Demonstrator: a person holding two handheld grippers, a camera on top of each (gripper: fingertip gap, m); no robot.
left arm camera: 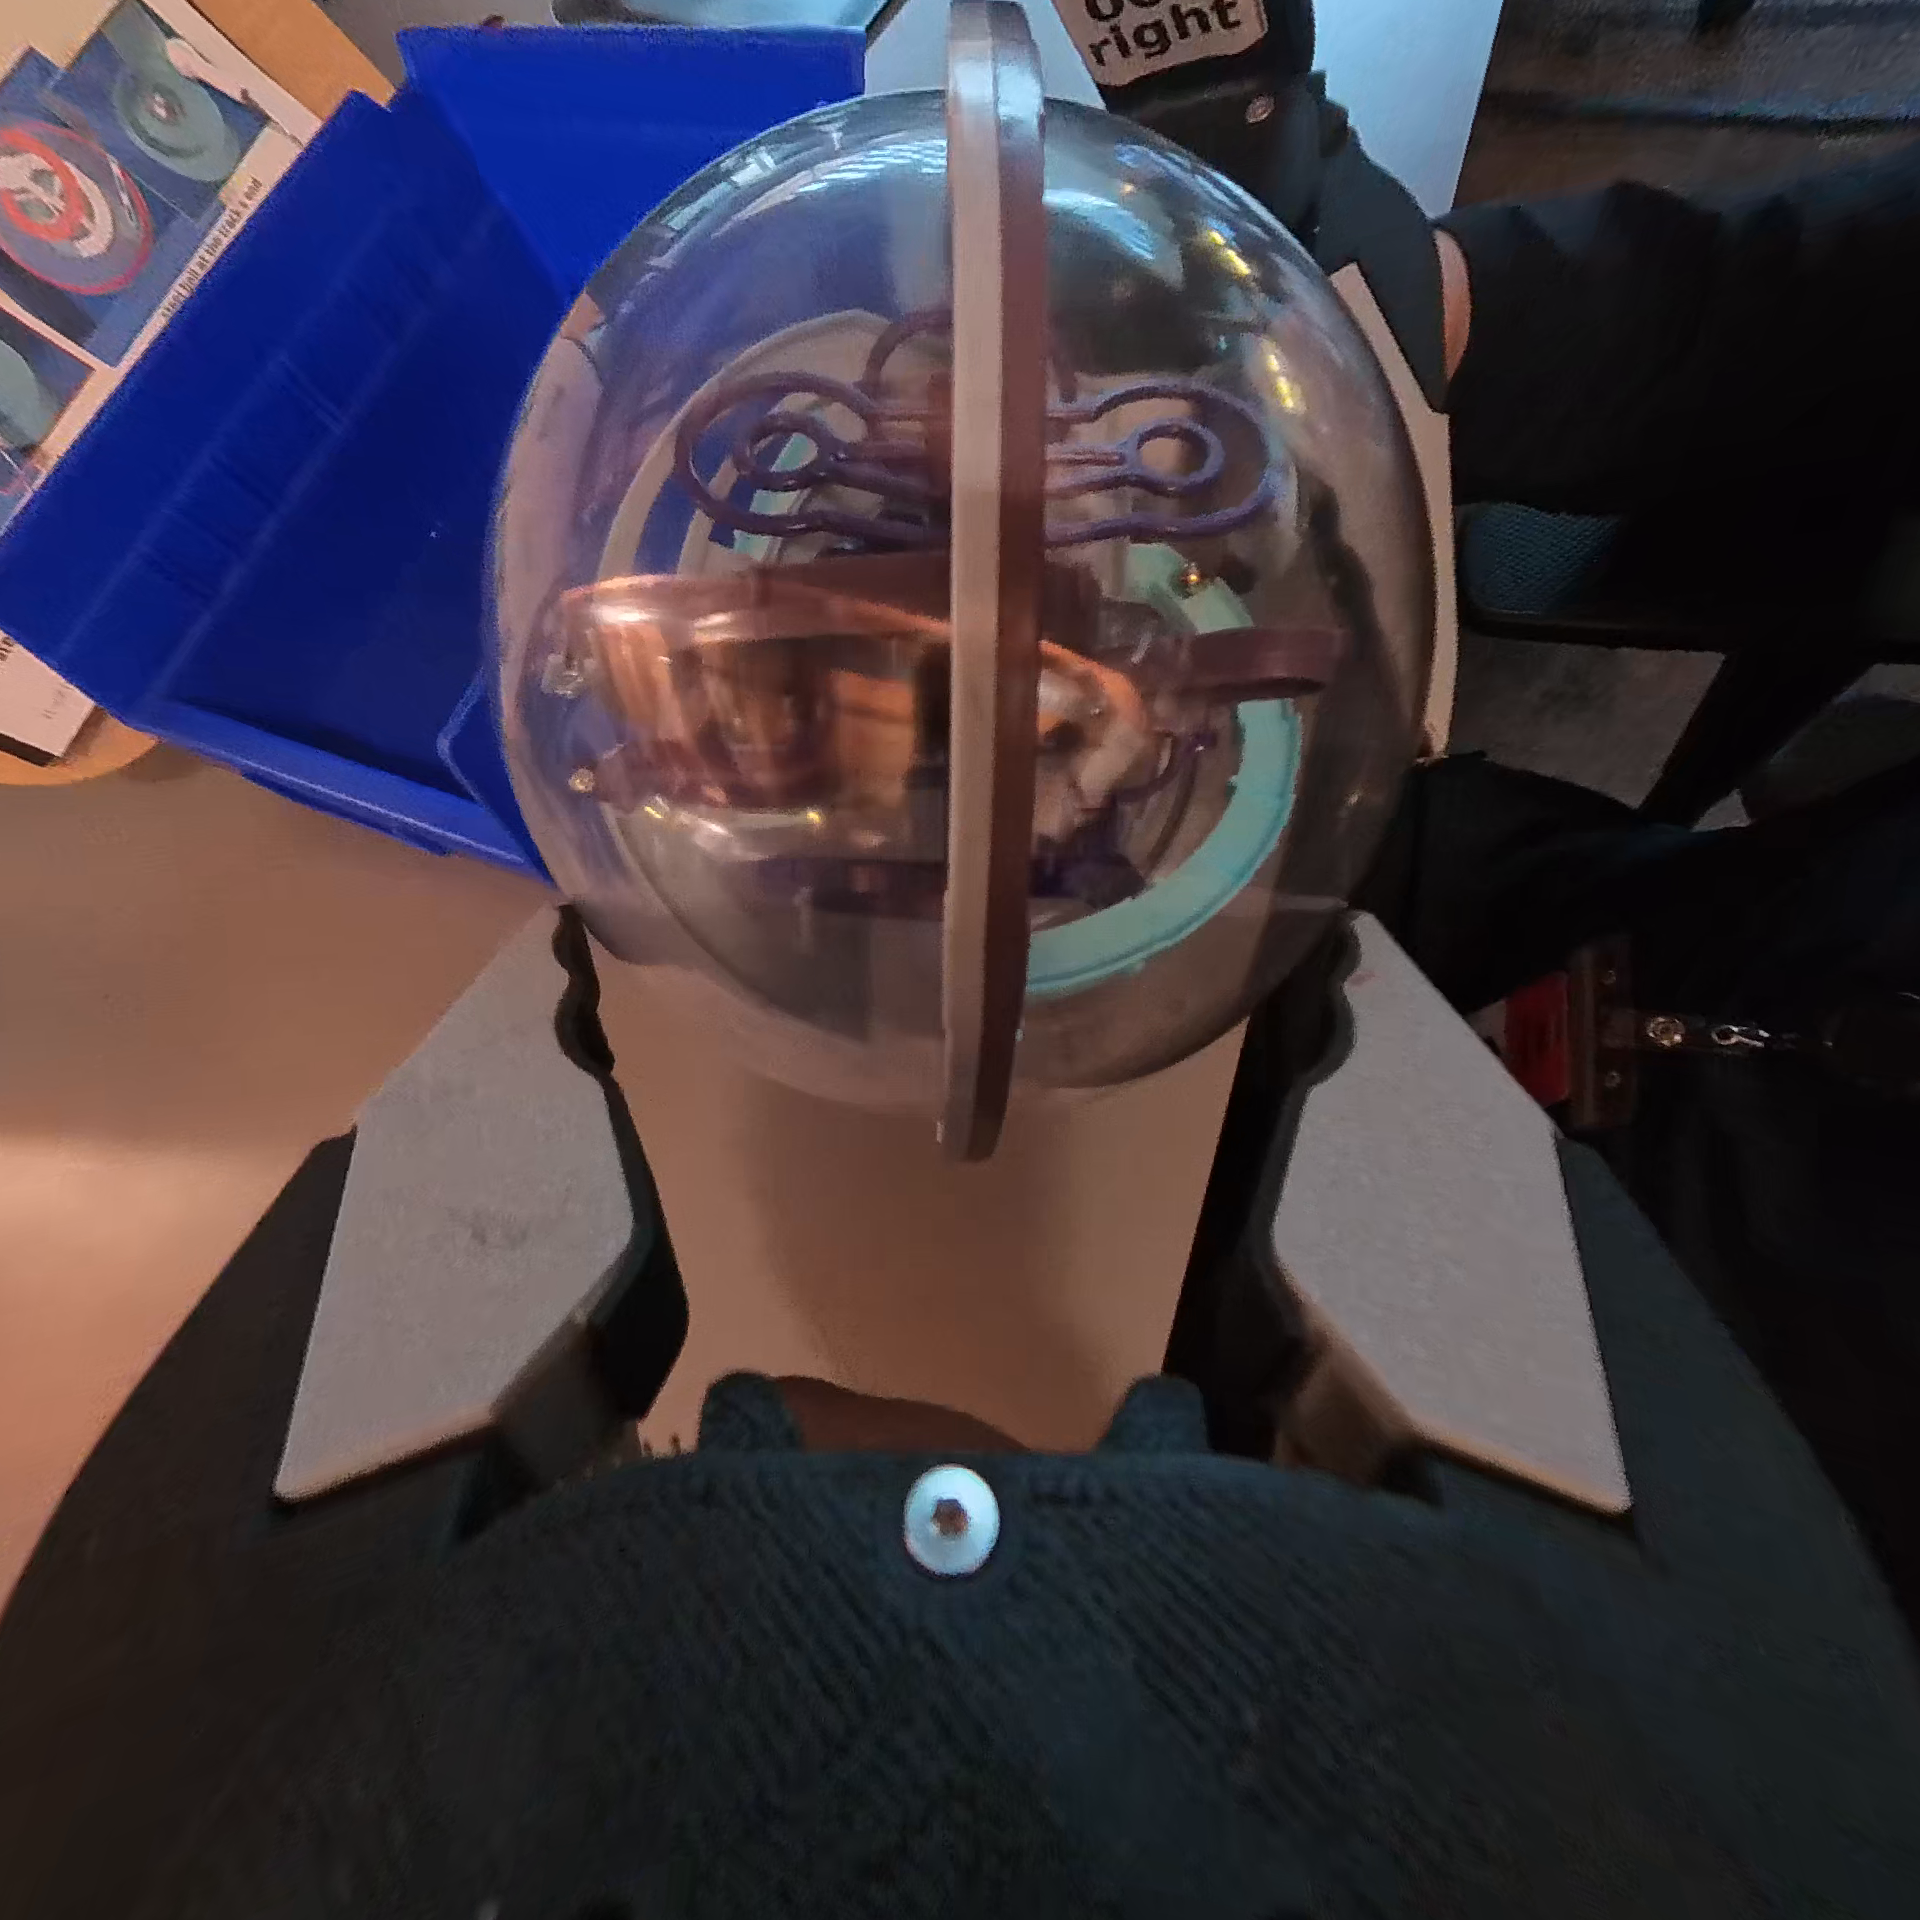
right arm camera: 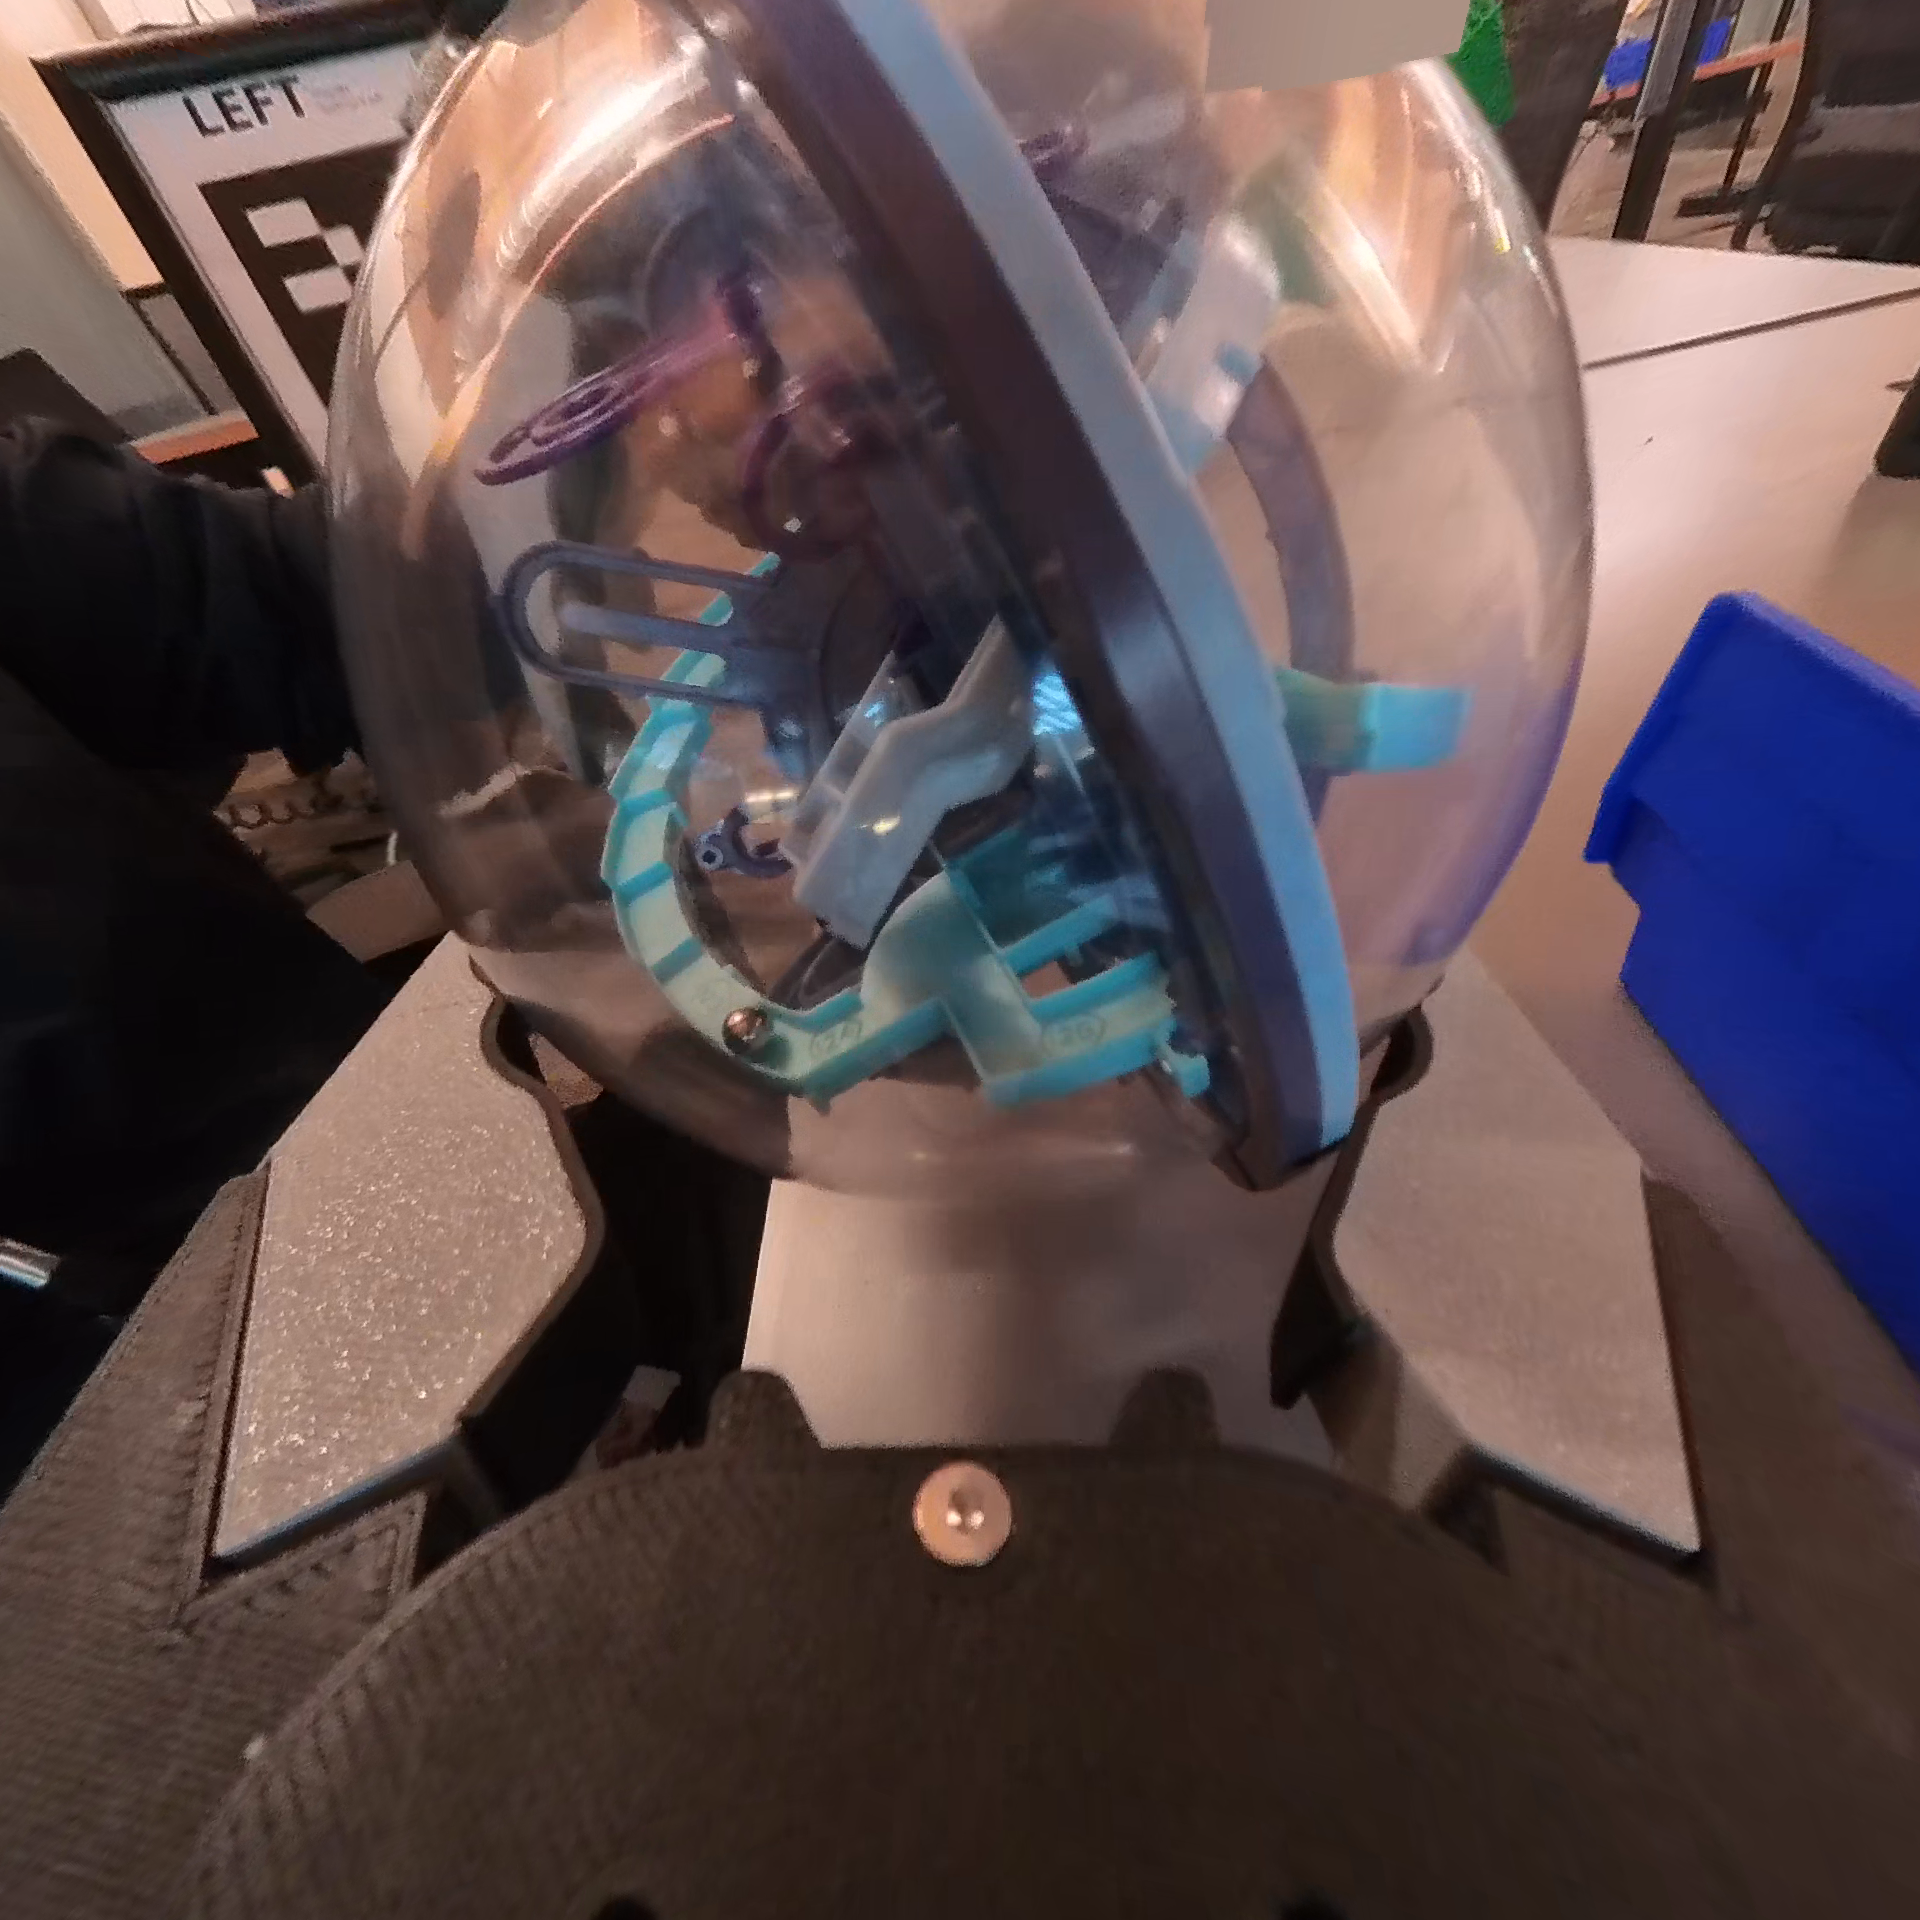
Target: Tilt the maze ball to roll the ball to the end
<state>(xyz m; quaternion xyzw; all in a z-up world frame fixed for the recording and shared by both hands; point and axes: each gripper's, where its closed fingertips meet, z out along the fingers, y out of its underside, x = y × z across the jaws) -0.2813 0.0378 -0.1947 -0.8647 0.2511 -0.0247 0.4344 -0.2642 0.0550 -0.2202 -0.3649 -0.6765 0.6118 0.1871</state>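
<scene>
Above the tan desk, both the left gripper and right gripper clamped the maze ball between their fingers; over-tilting might drop the steel ball off its teal track.

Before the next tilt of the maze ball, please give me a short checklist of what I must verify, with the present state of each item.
1. Left gripper holds the maze ball: ok, the sphere sits between its fingers, touching both.
2. Right gripper holds the sphere too: ok, it sits between both fingers.
3. Steel ball is on the track: ok, it rests on the turquoise track at the low bend.
4. Ball is at the end: cannot tell, the end is not identifiable.
5. Way ahead is visible: not ok, the seam ring and reflections hide parts.
6. Room for tilting: cannot tell, the blue bin is beside the sphere.
</scene>
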